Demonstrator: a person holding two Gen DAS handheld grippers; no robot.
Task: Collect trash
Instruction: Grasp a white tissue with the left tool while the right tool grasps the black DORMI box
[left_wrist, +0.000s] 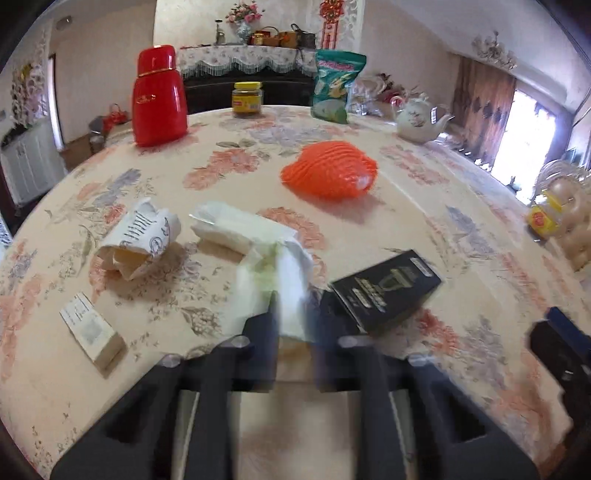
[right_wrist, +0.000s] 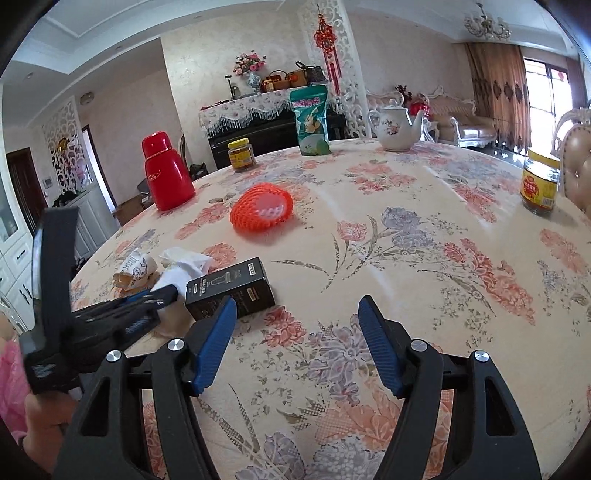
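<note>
Left gripper (left_wrist: 291, 314): we are pinching the white tissue (left_wrist: 275, 269), jaws closed on it.
Right gripper (right_wrist: 297, 321): we are holding it wide, empty, over bare tablecloth (right_wrist: 424, 206).
Remaining: crumpled paper cup (left_wrist: 138, 238), black box (left_wrist: 386, 291), orange foam net (left_wrist: 328, 170), small card box (left_wrist: 92, 334) are lying uncollected.
Obstacles: black box is crowding the tissue; red flask (left_wrist: 159, 96), teapot (right_wrist: 395, 127) are standing well apart.

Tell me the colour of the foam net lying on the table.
The foam net is bright orange, clearest in the right wrist view.
</note>
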